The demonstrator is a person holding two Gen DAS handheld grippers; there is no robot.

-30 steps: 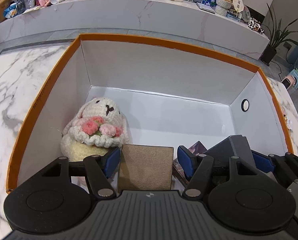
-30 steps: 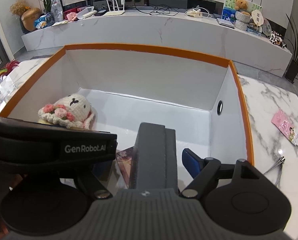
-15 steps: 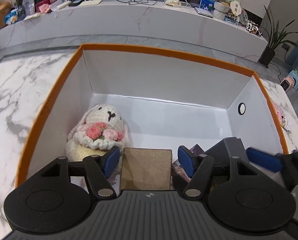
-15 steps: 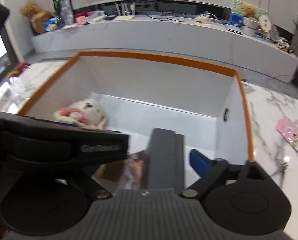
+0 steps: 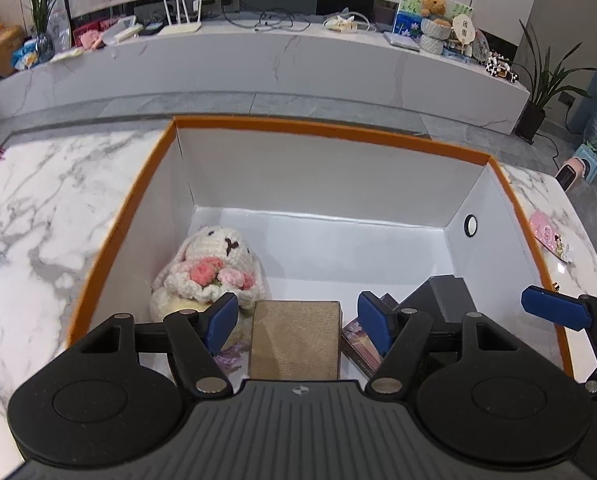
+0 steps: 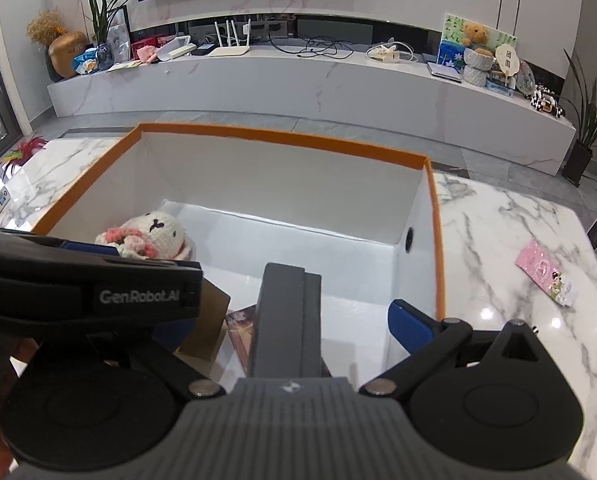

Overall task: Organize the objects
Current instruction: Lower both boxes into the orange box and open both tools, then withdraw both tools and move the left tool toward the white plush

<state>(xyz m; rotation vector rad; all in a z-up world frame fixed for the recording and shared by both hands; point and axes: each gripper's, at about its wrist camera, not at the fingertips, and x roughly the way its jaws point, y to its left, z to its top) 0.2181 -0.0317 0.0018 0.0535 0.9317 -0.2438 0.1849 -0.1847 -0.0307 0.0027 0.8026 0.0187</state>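
A white box with an orange rim (image 5: 330, 130) stands on the marble table. Inside lie a crocheted rabbit (image 5: 208, 270), a tan cardboard box (image 5: 296, 338), a dark grey box (image 5: 438, 298) and a purple-covered booklet (image 5: 358, 342). My left gripper (image 5: 296, 322) is open and empty, its blue pads either side of the tan box and above it. My right gripper (image 6: 290, 320) is open above the grey box (image 6: 288, 316), which stands between its pads without being held. The rabbit (image 6: 150, 236) and the orange rim (image 6: 282, 140) also show in the right wrist view.
A pink packet (image 6: 544, 272) lies on the marble table (image 6: 510, 240) right of the box; it shows in the left wrist view too (image 5: 548, 236). A long marble shelf (image 5: 258, 60) with clutter runs behind. The left gripper's body (image 6: 86, 280) crosses the right view.
Both grippers have risen and drawn back from the box. The right gripper's pads have opened away from the grey box, which stays inside.
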